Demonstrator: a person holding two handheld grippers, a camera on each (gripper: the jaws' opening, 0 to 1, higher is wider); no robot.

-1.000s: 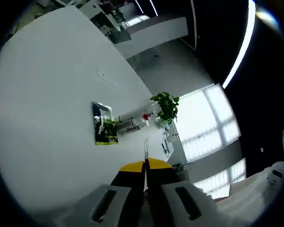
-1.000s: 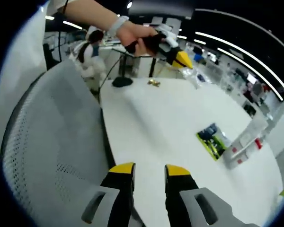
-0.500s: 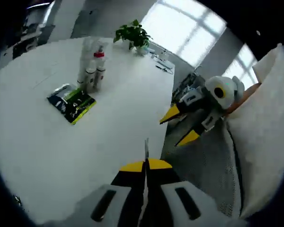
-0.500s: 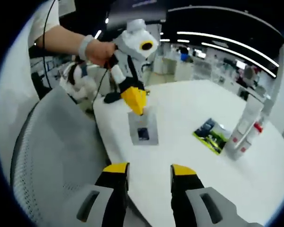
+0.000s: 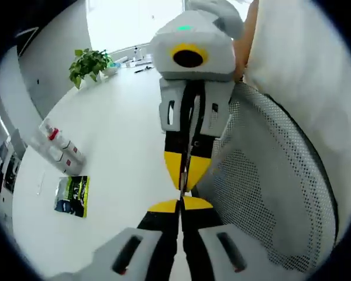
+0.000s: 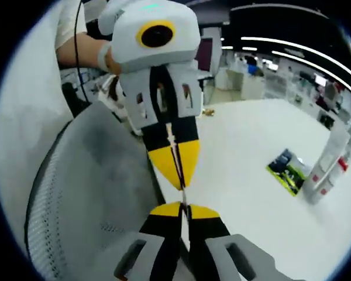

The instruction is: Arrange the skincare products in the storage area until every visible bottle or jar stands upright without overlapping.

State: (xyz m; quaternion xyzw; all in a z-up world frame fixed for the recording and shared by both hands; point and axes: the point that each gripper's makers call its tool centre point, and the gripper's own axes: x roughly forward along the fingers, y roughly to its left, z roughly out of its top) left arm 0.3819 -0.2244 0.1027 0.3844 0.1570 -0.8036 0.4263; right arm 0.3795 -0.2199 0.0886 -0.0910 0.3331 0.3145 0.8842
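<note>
The skincare bottles (image 5: 59, 149) stand bunched together on the white counter (image 5: 123, 134), white with red caps, and in the right gripper view the same bottles (image 6: 329, 167) rise upright at the far right edge. Just beside them lies a flat green-and-black packet (image 5: 72, 196), seen again in the right gripper view (image 6: 288, 171), flat on the counter (image 6: 245, 164). Both grippers are well apart from all of it. The left gripper (image 5: 179, 205) has its fingers pressed together, yellow tips meeting, and it points straight at the right gripper (image 5: 187, 172), tip nearly touching tip. From the other side it's a mirror: the right gripper (image 6: 183, 209) has its fingers together too, nose to nose with the left gripper (image 6: 176, 170). A hand (image 6: 85, 55) wearing a pale wristband grips the left tool from behind. A grey mesh chair back (image 6: 88, 193) sits below the meeting point. A potted plant (image 5: 89, 63) stands at the counter's far end.
</note>
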